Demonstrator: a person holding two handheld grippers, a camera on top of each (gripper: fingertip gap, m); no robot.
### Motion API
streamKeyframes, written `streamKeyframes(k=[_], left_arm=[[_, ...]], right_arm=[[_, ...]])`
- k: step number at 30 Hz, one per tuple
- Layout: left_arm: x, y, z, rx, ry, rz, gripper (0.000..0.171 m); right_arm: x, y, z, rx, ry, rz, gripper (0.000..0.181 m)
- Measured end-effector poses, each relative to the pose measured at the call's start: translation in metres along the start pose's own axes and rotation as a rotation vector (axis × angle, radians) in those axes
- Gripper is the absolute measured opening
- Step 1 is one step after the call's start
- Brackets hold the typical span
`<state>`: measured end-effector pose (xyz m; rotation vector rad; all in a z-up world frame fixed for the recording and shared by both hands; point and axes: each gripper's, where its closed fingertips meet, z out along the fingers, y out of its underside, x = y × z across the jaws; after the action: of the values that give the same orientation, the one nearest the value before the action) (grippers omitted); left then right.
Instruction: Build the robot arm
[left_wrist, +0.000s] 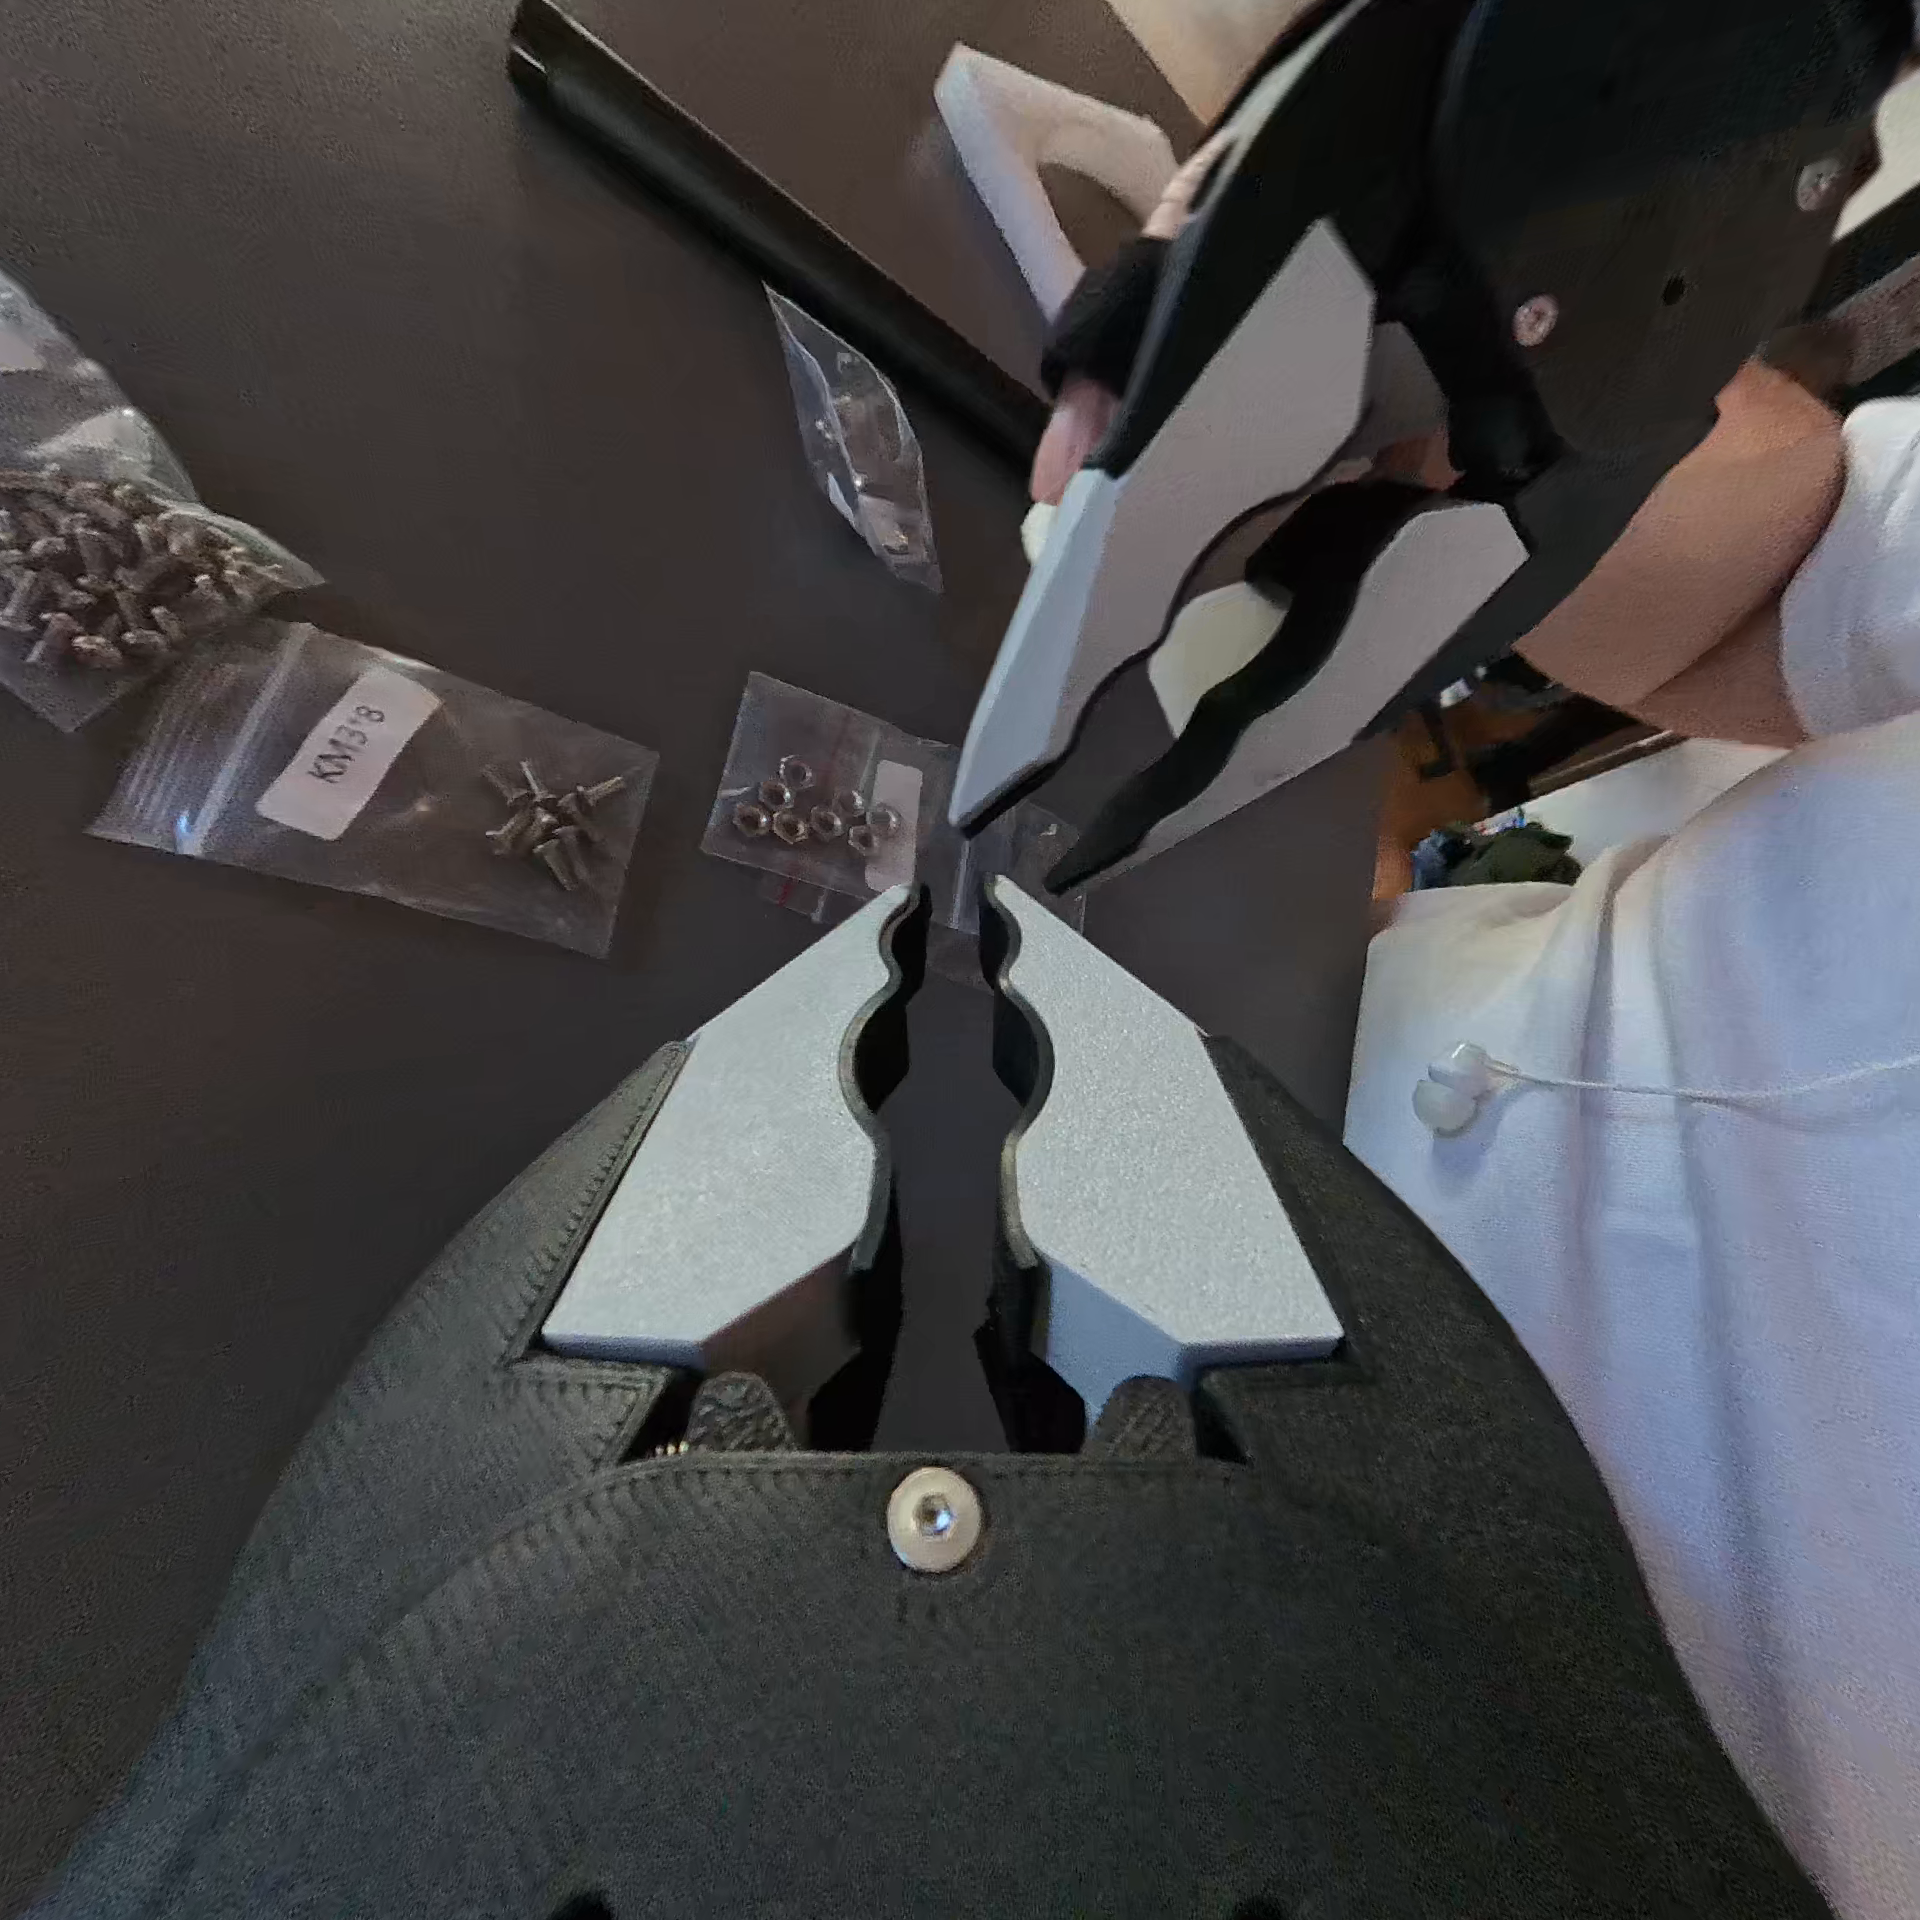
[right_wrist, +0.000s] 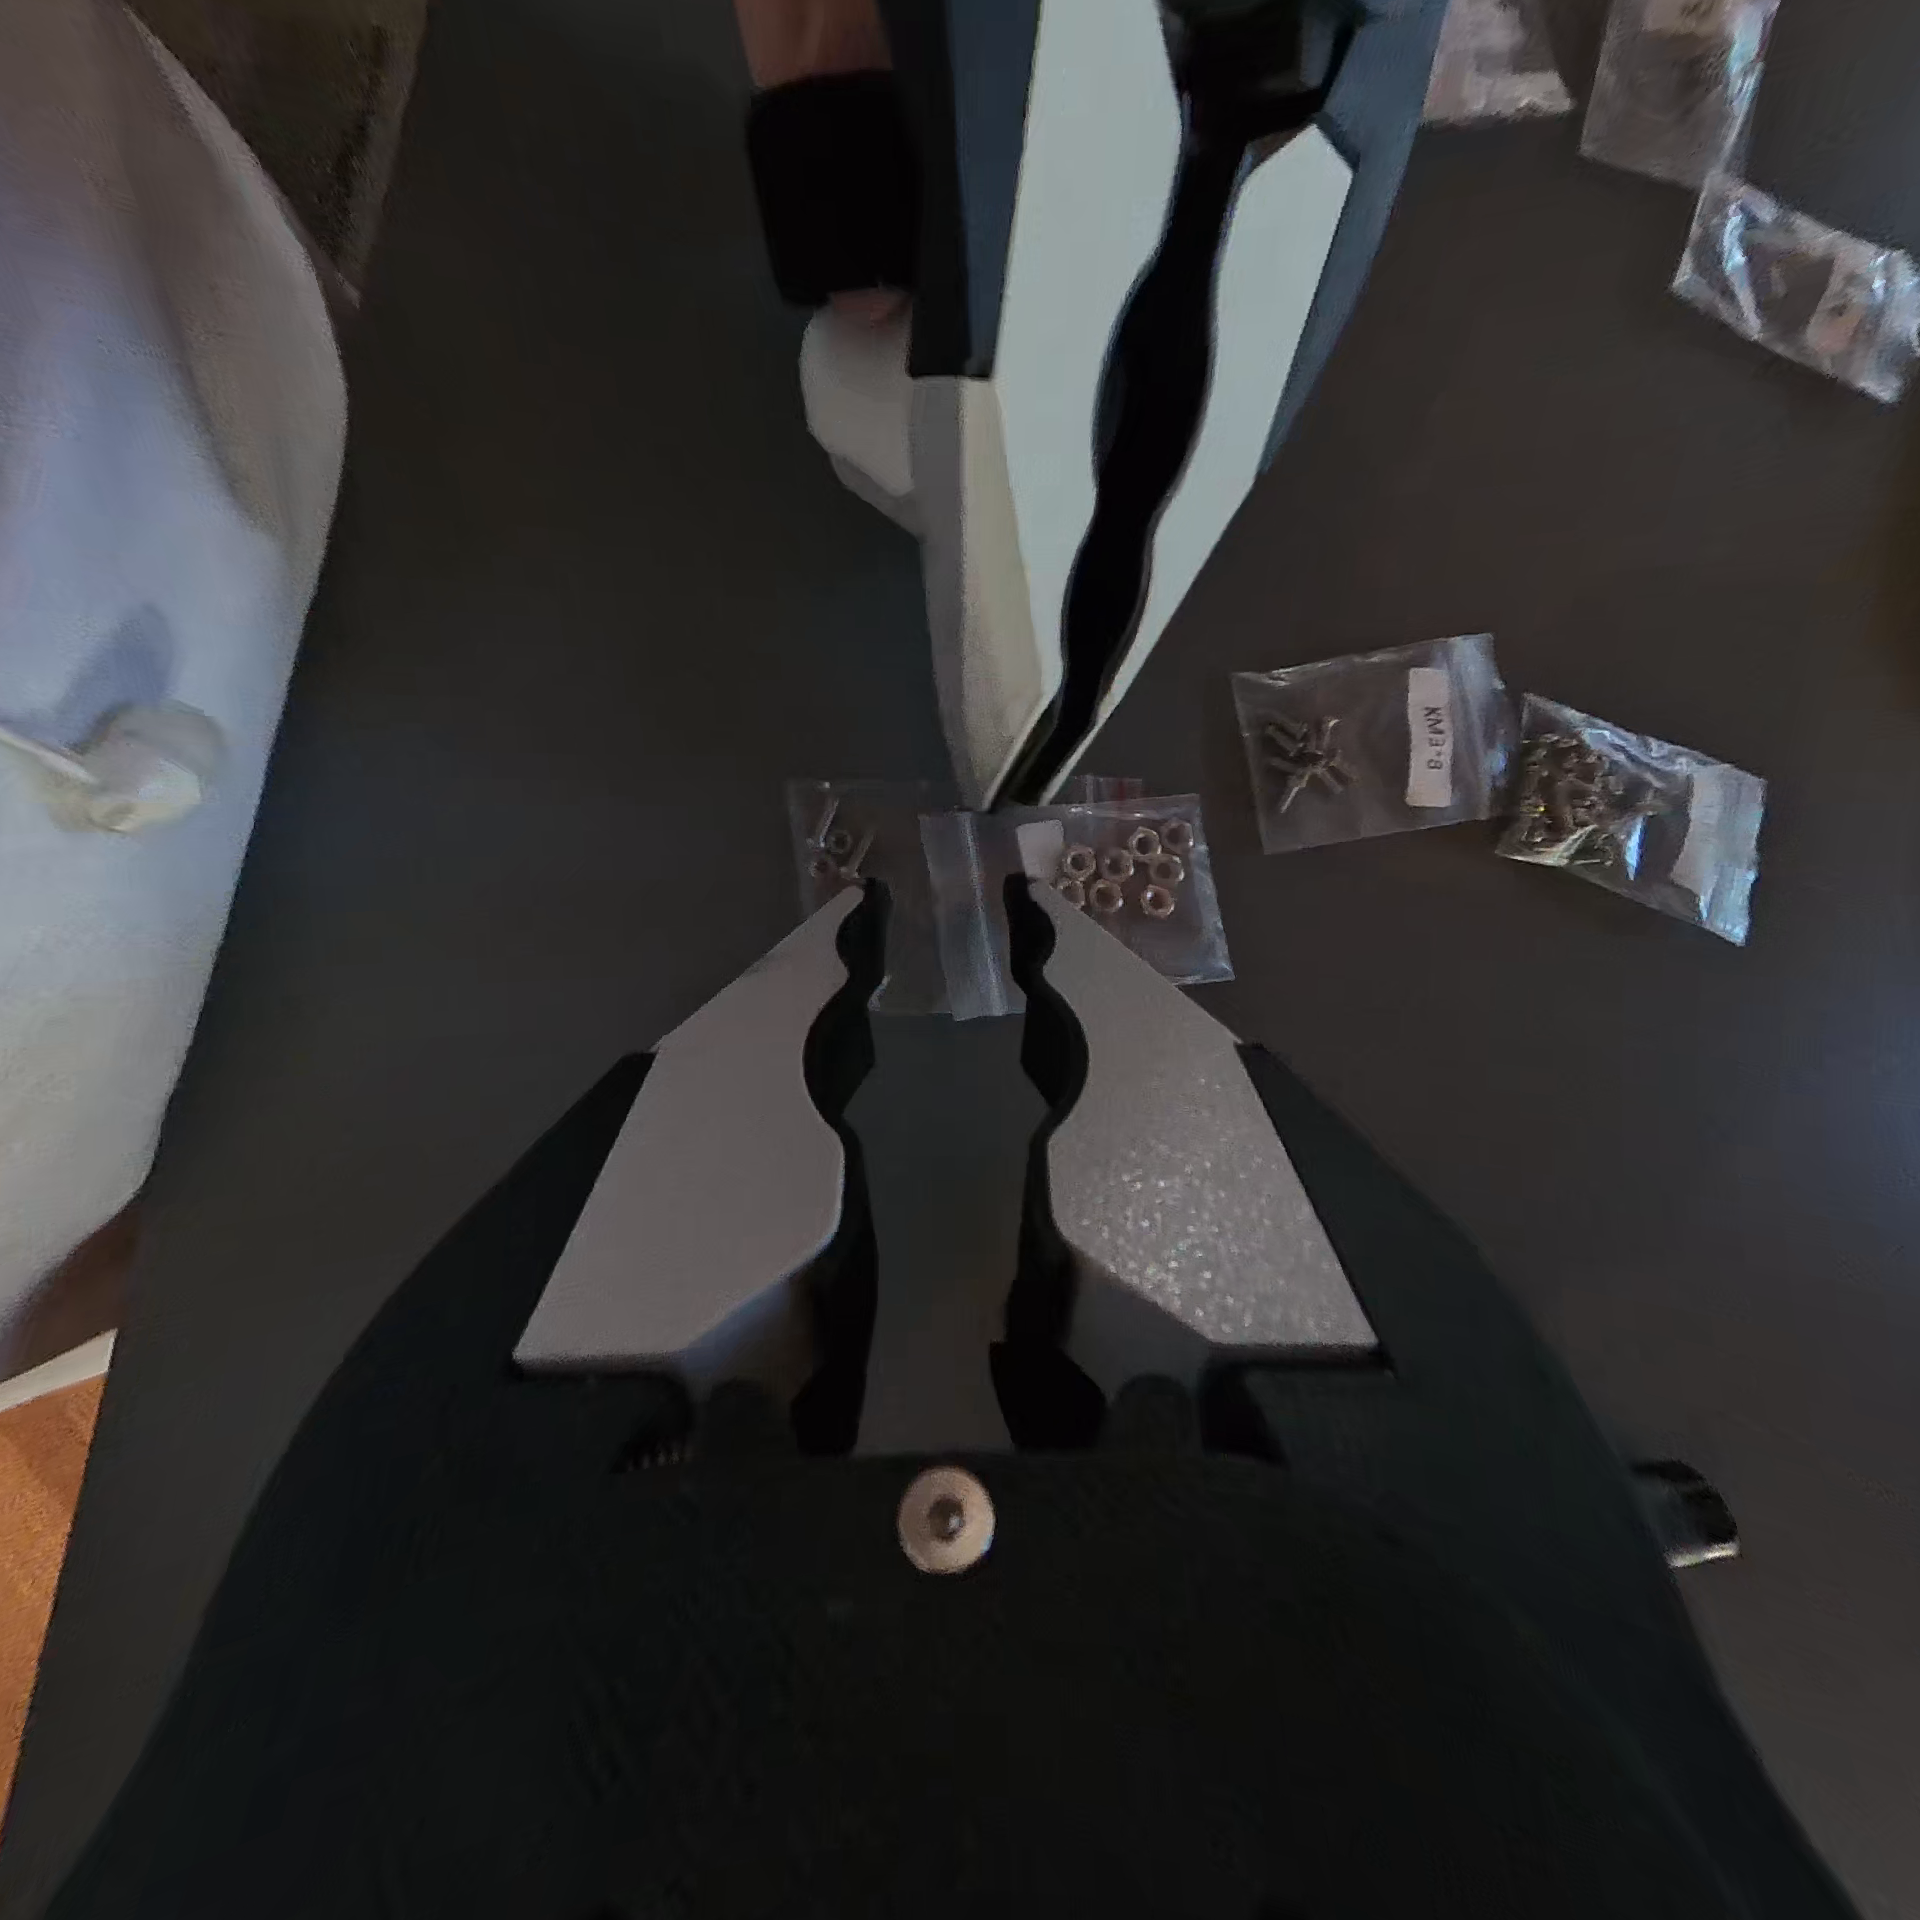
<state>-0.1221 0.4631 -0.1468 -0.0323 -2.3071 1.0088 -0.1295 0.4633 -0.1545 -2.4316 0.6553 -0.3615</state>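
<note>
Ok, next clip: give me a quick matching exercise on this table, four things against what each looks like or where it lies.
Things:
1. bag of nuts
2. labelled bag of screws
3. left gripper
4. black rod

Descriptions:
A. far across the dark table, lying at a slant
B. fingertips slightly apart over a small clear bag
C. flat, white sticker on it
D. beside both grippers' tips, hex-shaped metal pieces inside

Pairs: 1-D, 2-C, 3-B, 4-A
</note>
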Motion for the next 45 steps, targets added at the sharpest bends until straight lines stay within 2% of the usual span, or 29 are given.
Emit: streamKeyframes(k=[11,19,25,30,33,38,45], left_arm=[[-0.003,0.007,0.007,-0.062,-0.075,0.089,0.009],[-0.005,0.009,0.009,-0.096,-0.118,0.137,0.007],[-0.007,0.009,0.007,-0.141,-0.153,0.186,0.007],[-0.015,0.008,-0.002,-0.156,-0.229,0.212,0.016],[-0.014,0.007,-0.011,-0.109,-0.221,0.158,0.018],[0.000,0.004,-0.027,0.039,-0.135,0.014,0.016],[0.019,-0.022,-0.032,0.327,0.061,-0.178,0.004]], right_arm=[[0.001,0.006,0.004,-0.049,-0.111,0.115,0.013],[0.003,0.010,0.006,-0.110,-0.097,0.024,0.014],[0.004,0.010,0.006,-0.110,-0.068,0.004,0.006],[0.006,0.008,0.005,-0.085,-0.053,0.036,0.001],[0.008,0.001,0.002,-0.022,-0.067,0.108,0.001],[0.014,-0.012,-0.002,0.127,-0.116,0.357,0.000],[0.019,-0.048,-0.016,0.418,-0.239,0.713,0.000]])
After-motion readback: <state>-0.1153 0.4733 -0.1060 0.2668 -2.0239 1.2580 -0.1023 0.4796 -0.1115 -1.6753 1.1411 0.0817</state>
